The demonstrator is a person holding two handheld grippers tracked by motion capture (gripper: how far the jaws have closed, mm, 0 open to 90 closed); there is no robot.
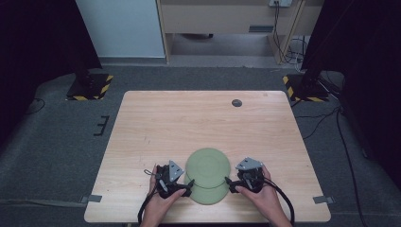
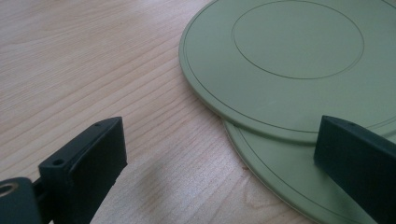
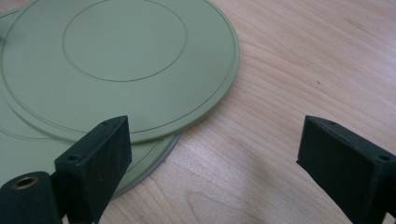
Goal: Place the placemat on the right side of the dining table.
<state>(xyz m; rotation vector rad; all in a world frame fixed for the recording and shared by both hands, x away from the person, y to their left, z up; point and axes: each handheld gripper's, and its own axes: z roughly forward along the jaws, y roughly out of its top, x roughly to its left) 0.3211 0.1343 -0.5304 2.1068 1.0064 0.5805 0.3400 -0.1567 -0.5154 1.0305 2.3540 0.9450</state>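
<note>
Two flat pale green plates lie overlapped near the table's front edge: the upper plate (image 1: 208, 165) rests partly on the lower plate (image 1: 208, 195), which pokes out toward me. My left gripper (image 1: 188, 186) sits at the plates' left rim, and my right gripper (image 1: 230, 184) at their right rim. In the left gripper view, the left gripper (image 2: 219, 158) stands open; one jaw hovers over the lower plate (image 2: 280, 186) just below the upper plate (image 2: 289, 60), the other over bare wood. The right gripper (image 3: 215, 154) is open too, its left jaw over the upper plate (image 3: 116, 60) and lower plate (image 3: 18, 149).
The wooden table (image 1: 156, 123) has a small grey round insert (image 1: 237, 102) near its far edge. Grey tape tabs (image 1: 93, 198) mark the front corners. Stand bases with hazard stripes (image 1: 90, 87) sit on the carpet beyond the far corners.
</note>
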